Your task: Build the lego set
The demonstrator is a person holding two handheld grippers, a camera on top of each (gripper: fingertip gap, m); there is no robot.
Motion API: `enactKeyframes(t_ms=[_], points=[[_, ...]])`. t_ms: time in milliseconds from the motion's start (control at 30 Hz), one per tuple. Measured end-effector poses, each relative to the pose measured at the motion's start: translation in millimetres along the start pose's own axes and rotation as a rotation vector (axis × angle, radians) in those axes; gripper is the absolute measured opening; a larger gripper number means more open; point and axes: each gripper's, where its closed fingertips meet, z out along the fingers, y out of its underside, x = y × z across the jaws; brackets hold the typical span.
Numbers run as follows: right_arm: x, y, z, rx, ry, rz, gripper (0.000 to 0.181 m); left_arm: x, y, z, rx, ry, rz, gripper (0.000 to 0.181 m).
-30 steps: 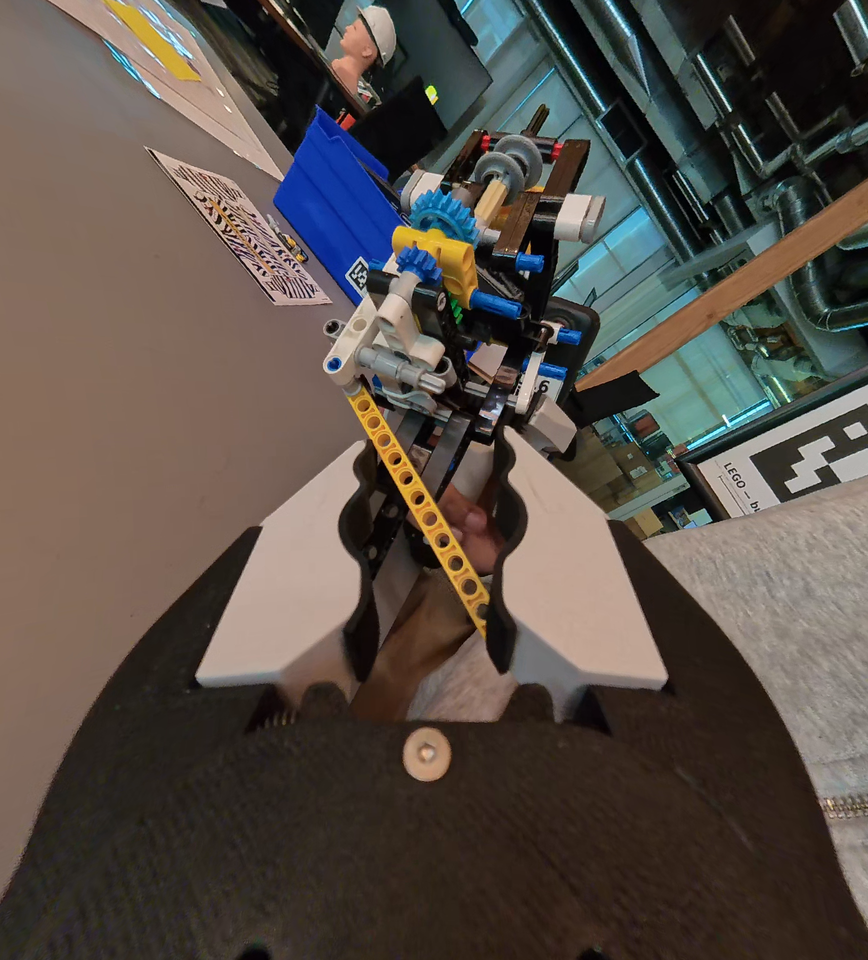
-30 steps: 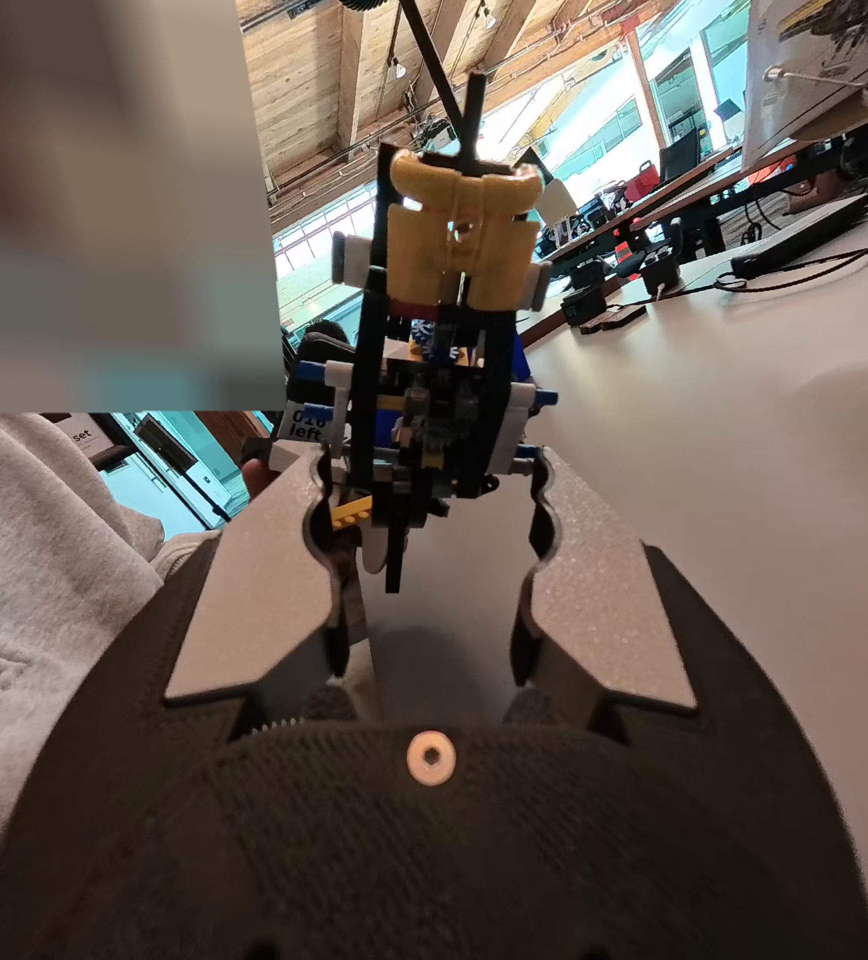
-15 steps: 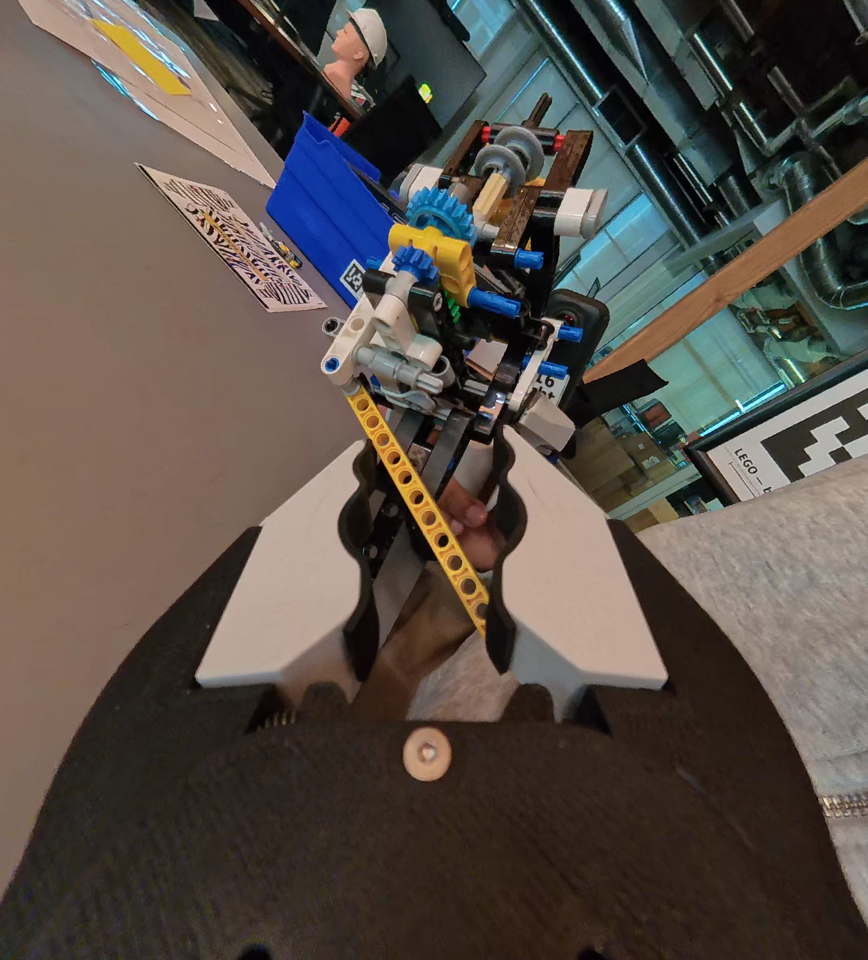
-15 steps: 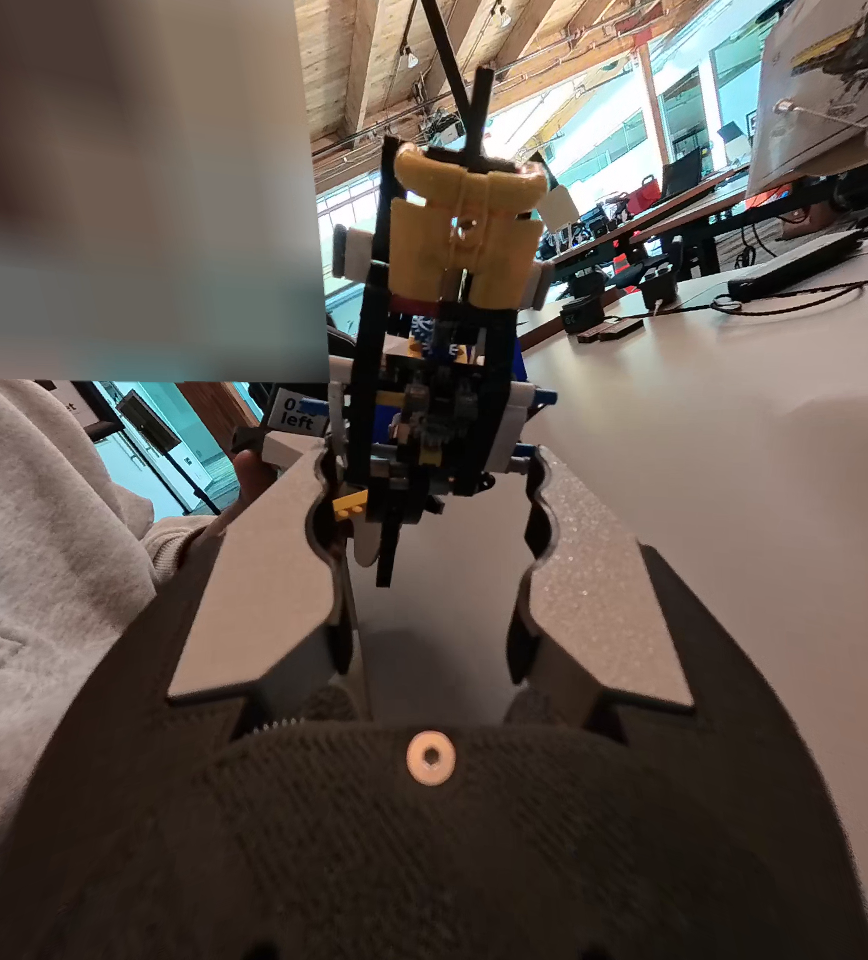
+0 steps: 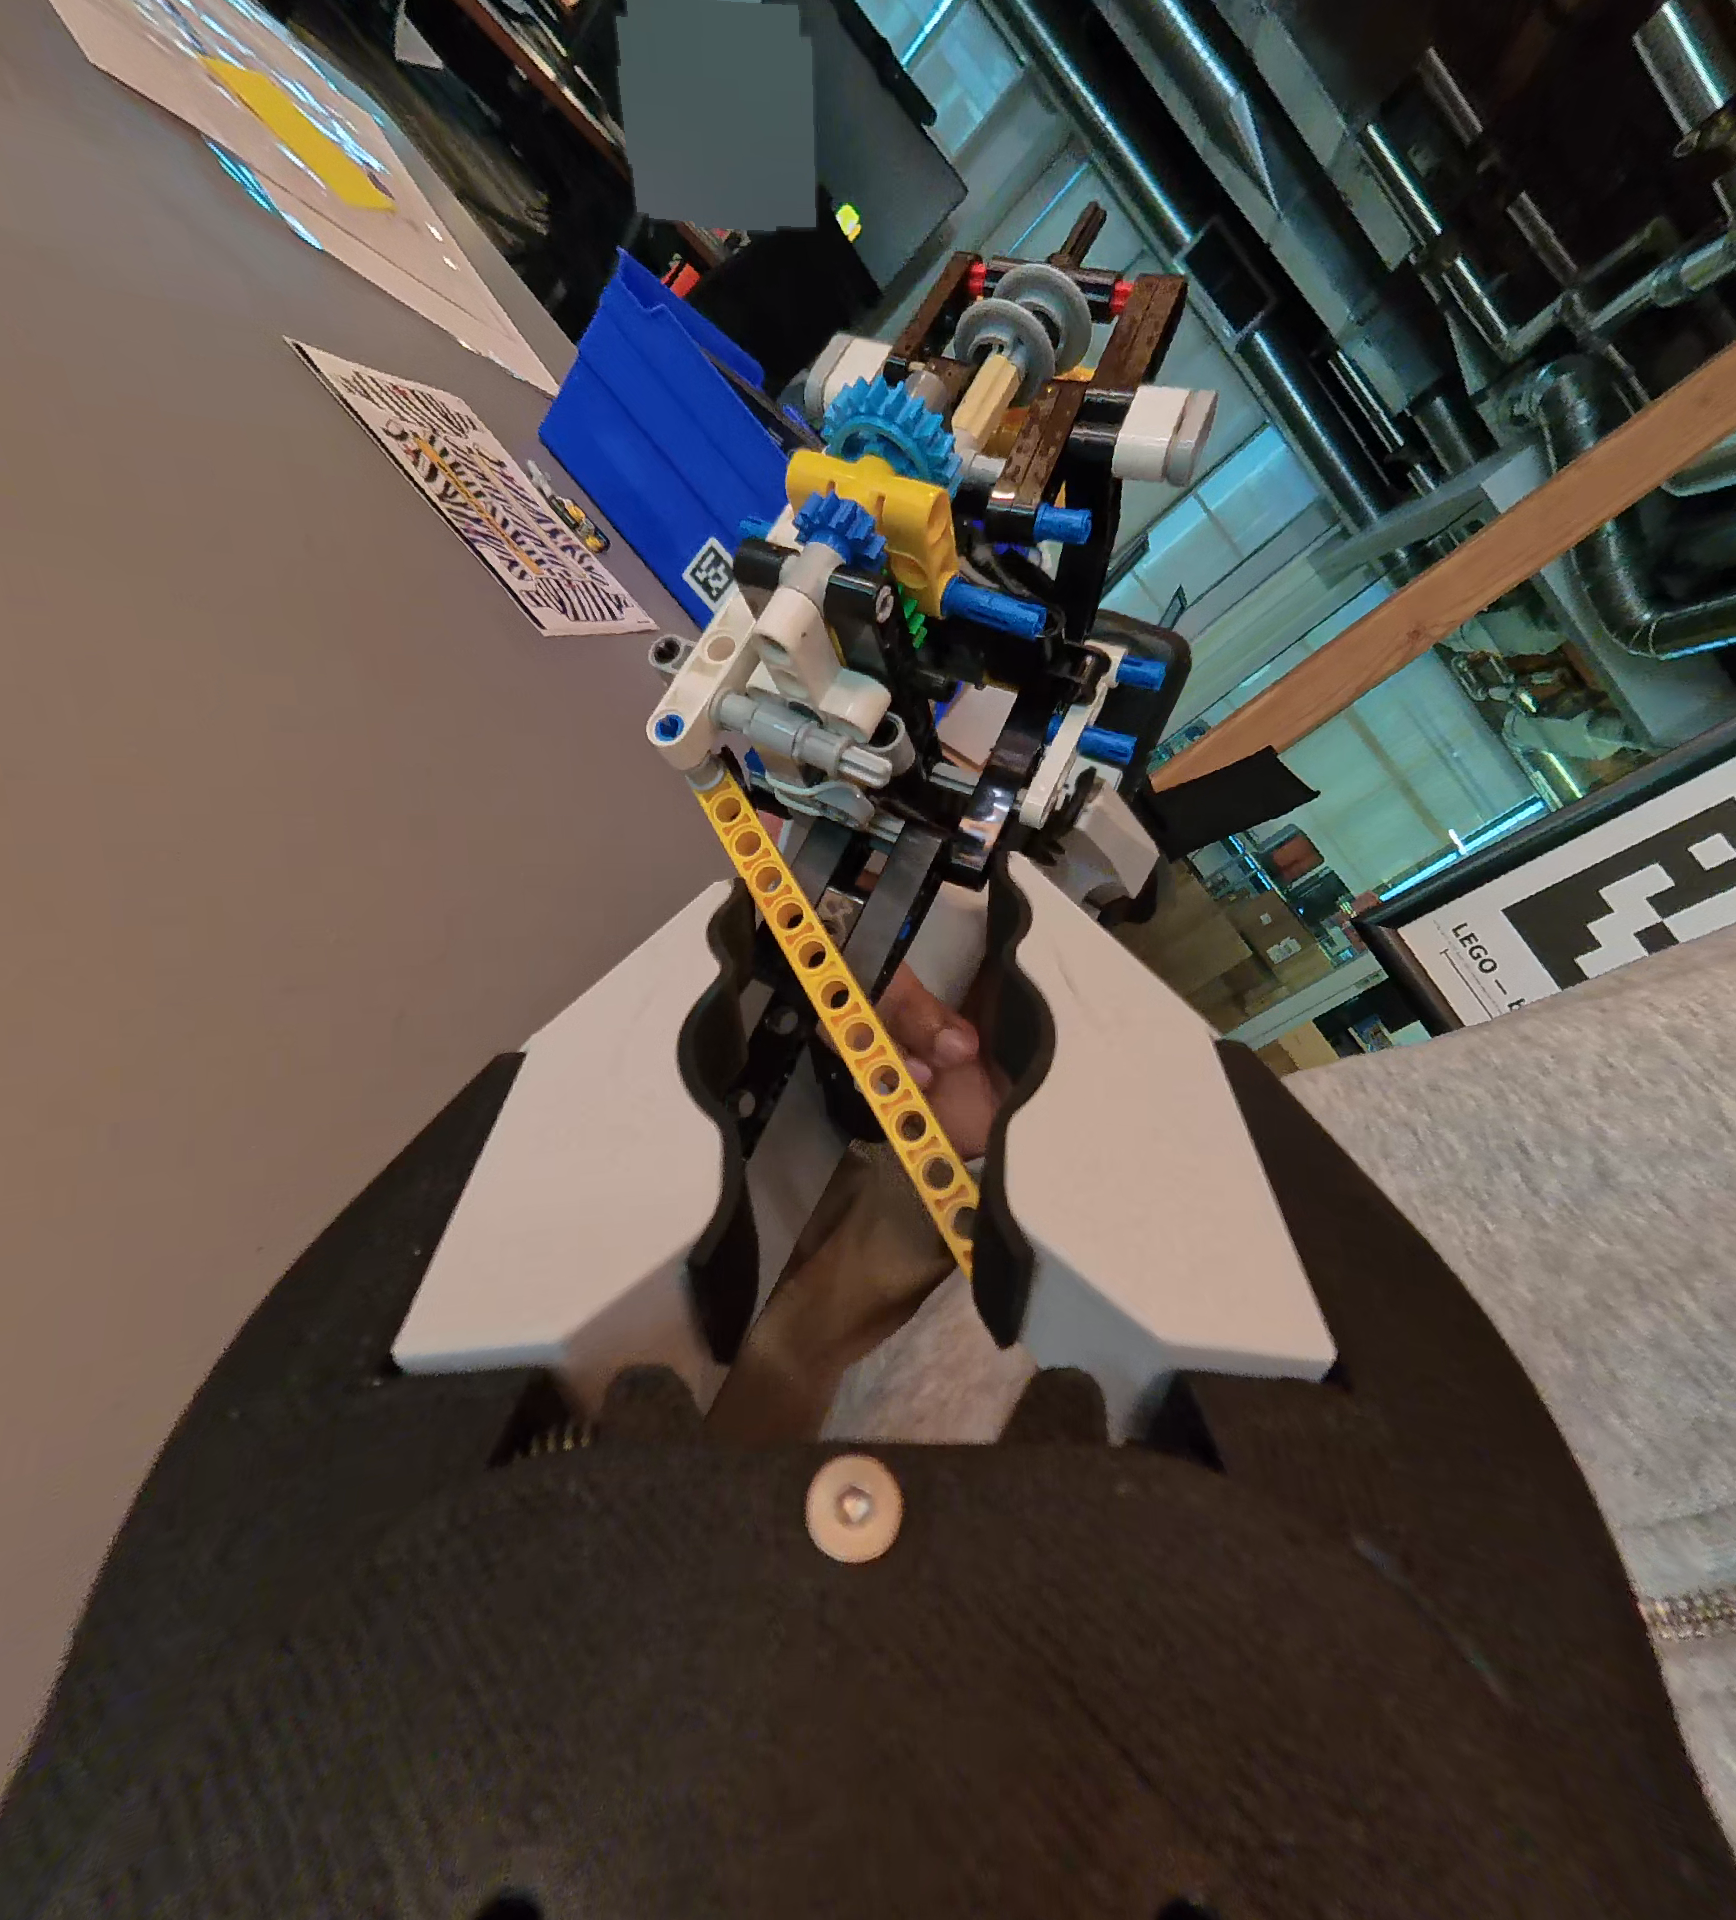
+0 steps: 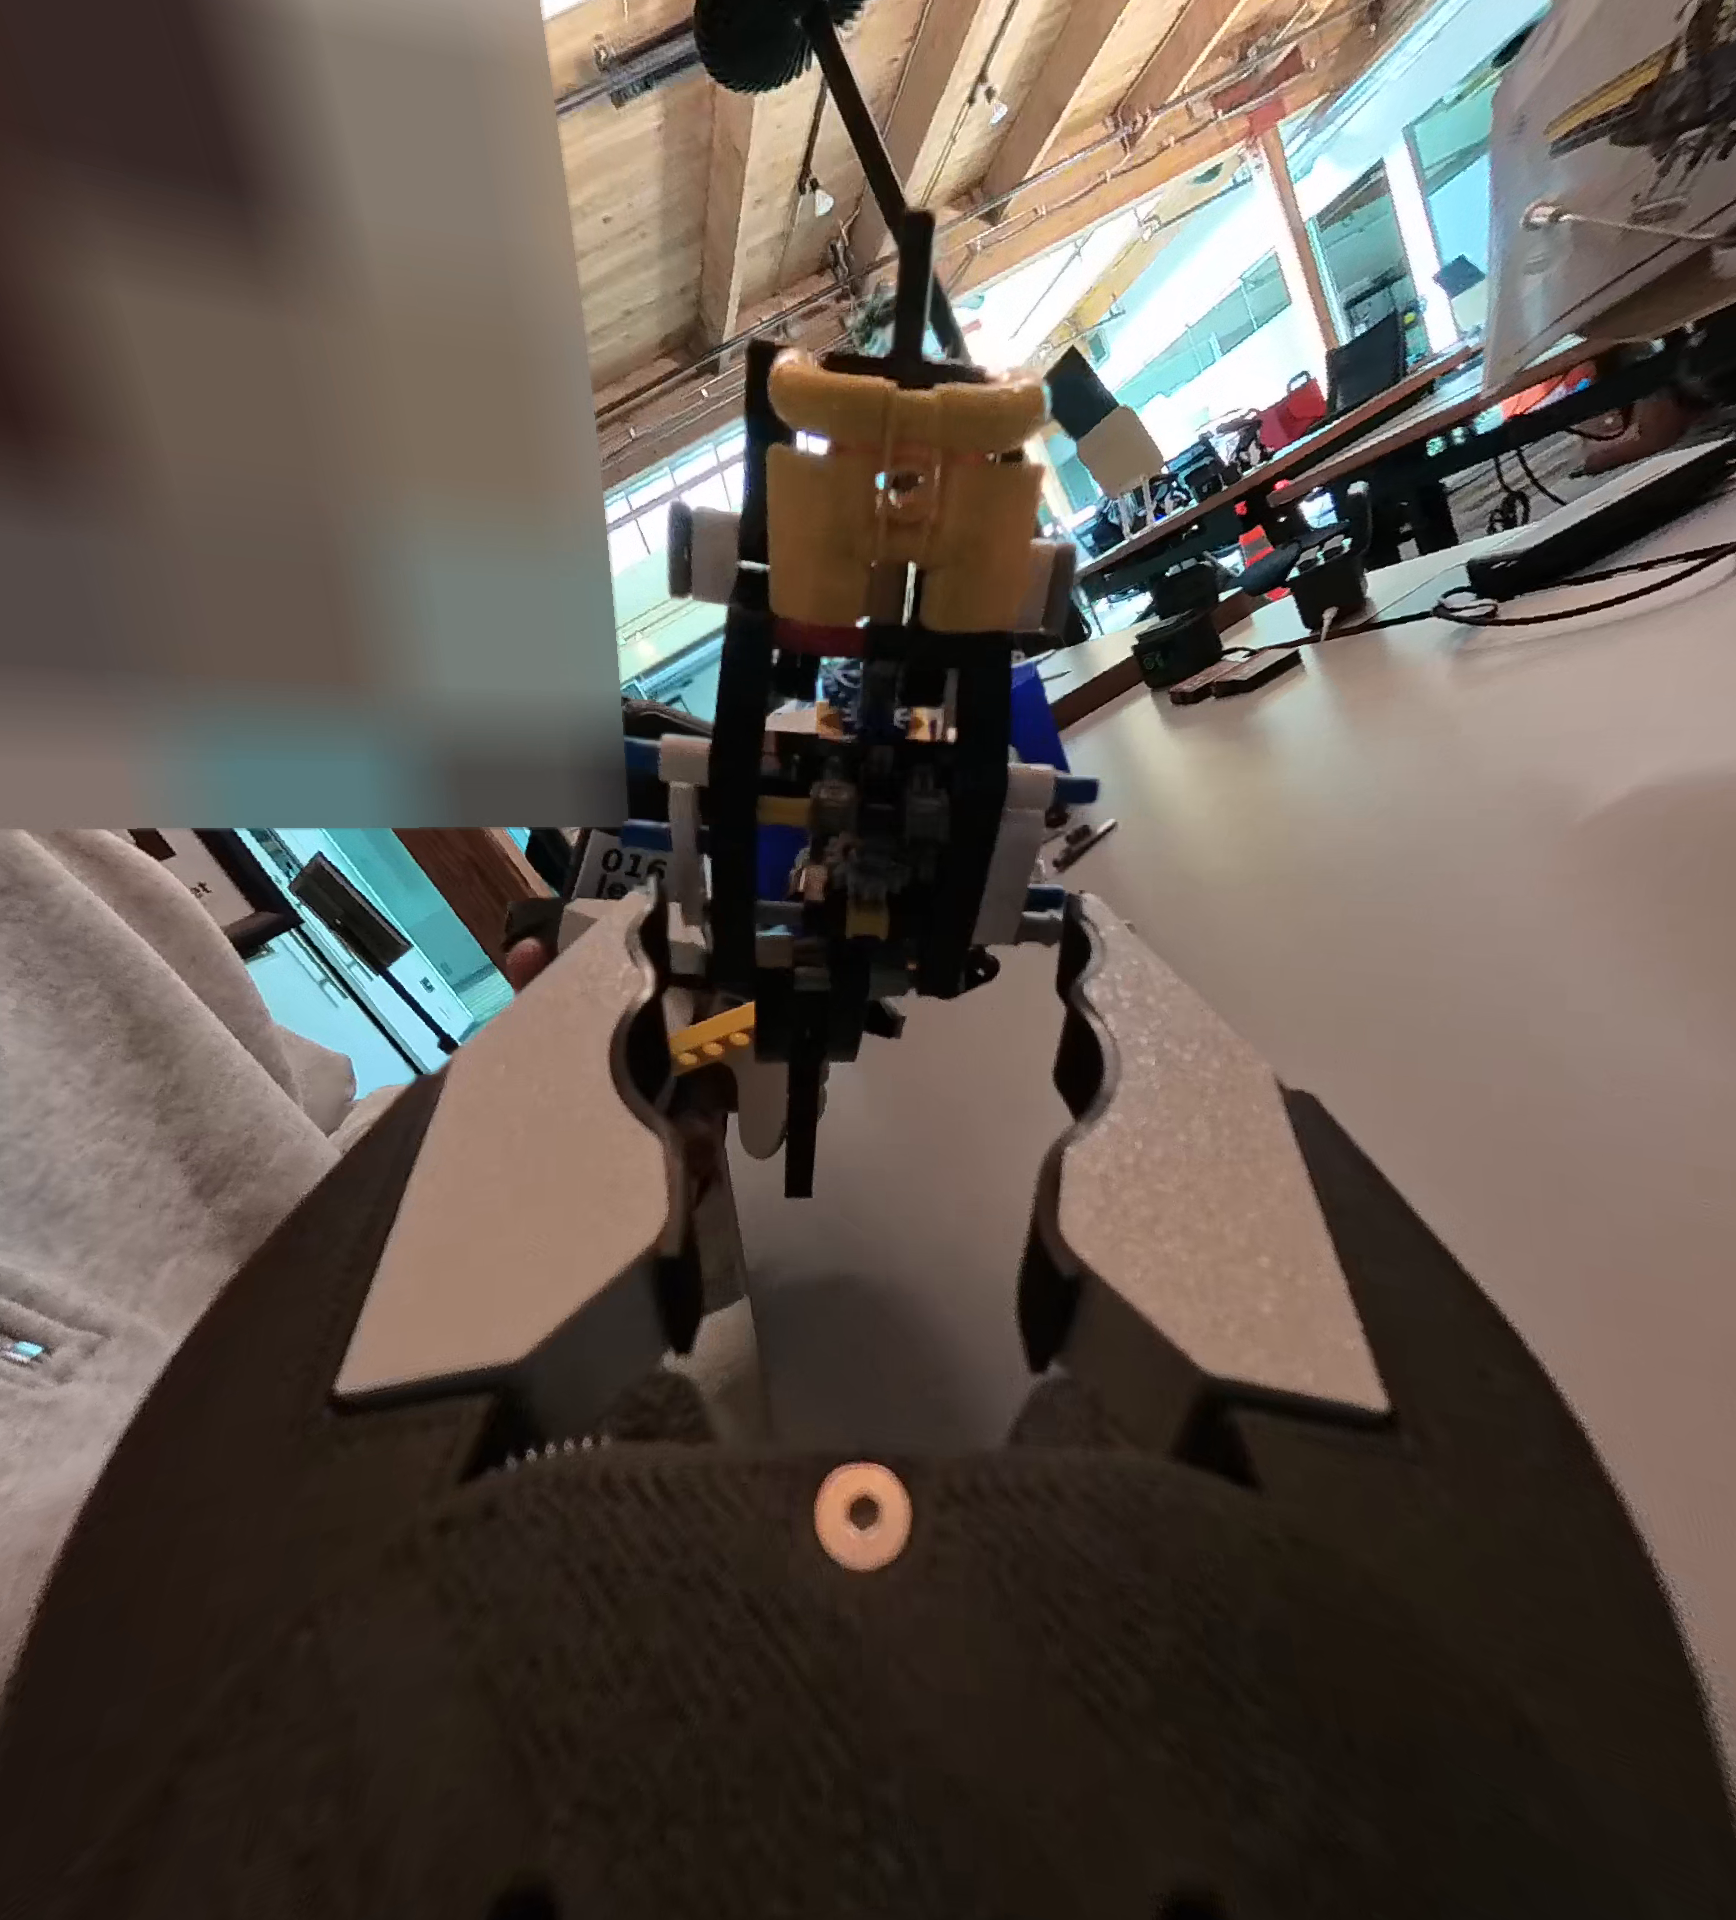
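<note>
left gripper point(image 5: 859, 1081) pinching the lego model's point(image 5: 947, 582) yellow beam point(image 5: 833, 1008)
right gripper point(image 6: 859, 1049), spread, has slid its 9 o'clock finger nearer the model since a second ago; likely regrasping.

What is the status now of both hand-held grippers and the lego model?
Left hand-held gripper shut on lego model at its yellow beam. Right hand-held gripper open, model's lower end between its jaws. Model off table, no obstruction seen.

blue bin point(image 5: 656, 436), patterned sheet point(image 5: 490, 509), grey table point(image 5: 168, 727)
</note>
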Motion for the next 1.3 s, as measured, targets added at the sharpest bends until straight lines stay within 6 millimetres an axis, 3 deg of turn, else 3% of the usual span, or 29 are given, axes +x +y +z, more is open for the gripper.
enactKeyframes(t_ms=[367,600,733,967,1300], points=[[1,-5,0,0.099,-0.005,0.12,0.068,0,0,1,0.055,-0.012,-0.015,0.046],[-1,-6,0,0.11,-0.02,0.117,0.062,1,0,1,0.06,-0.018,-0.004,0.045],[1,-7,0,0.124,-0.026,0.13,0.074,4,2,2,0.056,0.001,0.007,0.046],[-5,-9,1,0.121,-0.045,0.092,0.074,9,3,1,0.058,0.062,-0.006,0.044],[-8,-5,4,0.056,-0.033,0.057,0.062,5,5,-1,0.05,0.13,-0.055,0.041]])
